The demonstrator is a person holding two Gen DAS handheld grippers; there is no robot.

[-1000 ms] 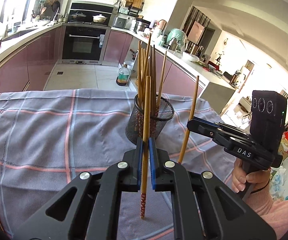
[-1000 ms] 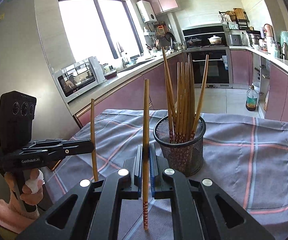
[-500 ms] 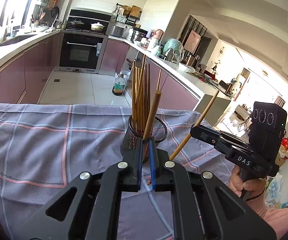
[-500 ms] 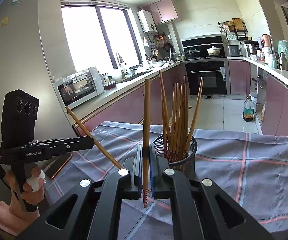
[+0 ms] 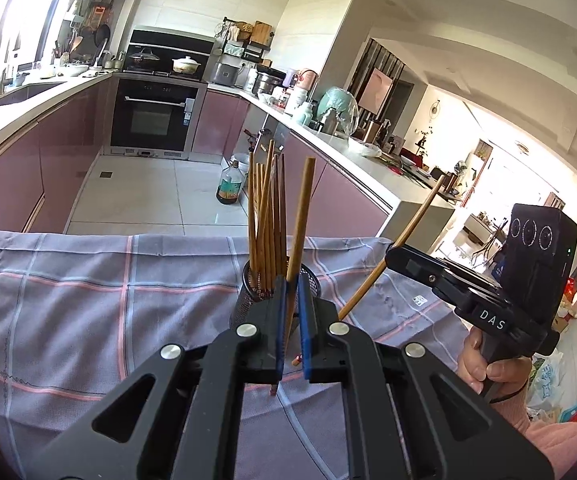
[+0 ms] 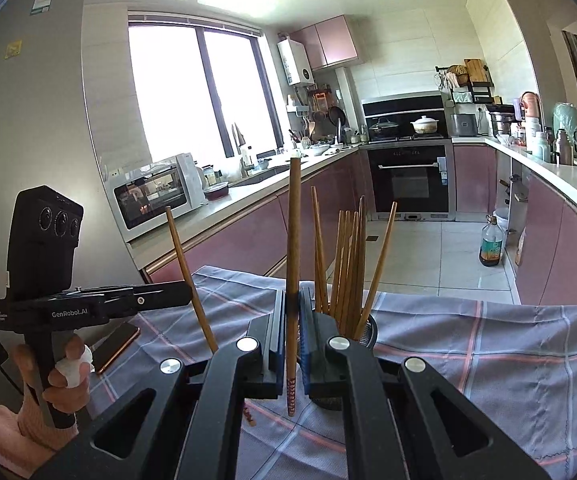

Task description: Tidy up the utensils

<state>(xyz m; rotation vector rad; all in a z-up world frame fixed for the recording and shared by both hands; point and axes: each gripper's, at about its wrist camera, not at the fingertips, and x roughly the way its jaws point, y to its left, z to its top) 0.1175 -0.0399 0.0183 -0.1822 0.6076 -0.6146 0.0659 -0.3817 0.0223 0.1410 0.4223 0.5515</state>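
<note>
Between the blue pads of the left gripper (image 5: 291, 322) a single wooden chopstick (image 5: 297, 248) is clamped low on its shaft, leaning slightly right, its patterned tip hanging just below the jaws above the checked cloth (image 5: 88, 304). The right gripper (image 6: 292, 344) is closed in the same way on a second chopstick (image 6: 293, 264), held near upright with a red-patterned tip showing under the pads. Both sticks hang clear of the cloth, just near of the black mesh holder (image 5: 248, 304), which stands on the table and already carries a loose bundle of upright chopsticks (image 5: 266, 216). Handling judgement: each stick is light, rigid and thin, with a smooth finish that can slip or pivot between flat pads; a grip nearer mid-length would reduce swing, whereas the present low grip leaves a long free end that can strike the bundle on entry. The mesh holder looks light and may tip if pushed sideways. Visibility limits: in both wrist views the gripper body covers most of the holder, so the free space inside it and its base cannot be judged; the holder rim is only partly visible; a flat dark object (image 6: 116, 344) at the left cloth edge looks like a phone, and a cuff hides the wrist of the person's hand (image 5: 488, 372).
</note>
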